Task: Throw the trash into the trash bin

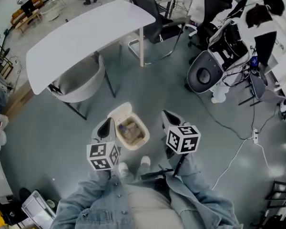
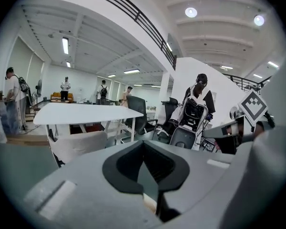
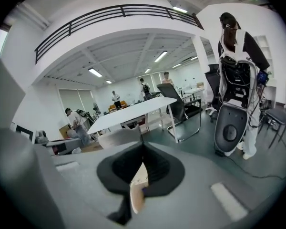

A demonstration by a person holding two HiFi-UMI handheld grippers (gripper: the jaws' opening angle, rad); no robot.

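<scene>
Trash is not in your tools. Your left gripper [image 2: 143,143] has its jaws fully together with nothing between them. Your right gripper [image 3: 143,146] also meets at the tips. A pale patch shows in the slot behind them, and I cannot tell what it is.

In the head view you hold both grippers, left [image 1: 106,124] and right [image 1: 169,117], out in front of you, angled slightly downward. Each carries one marker cube, two in all.

The trash bin [image 1: 146,132] stands on the grey floor between the two grippers, closer to the left one, just ahead of your shoes. There is one bin, cream, with its lid tipped back. The trash [image 1: 130,131] lies inside as a brownish heap, and I cannot count separate pieces.

Beyond the bin stands one white table [image 1: 86,37], with one pale shell chair [image 1: 83,82] under it. One black office chair [image 1: 152,18] stands behind that.
</scene>
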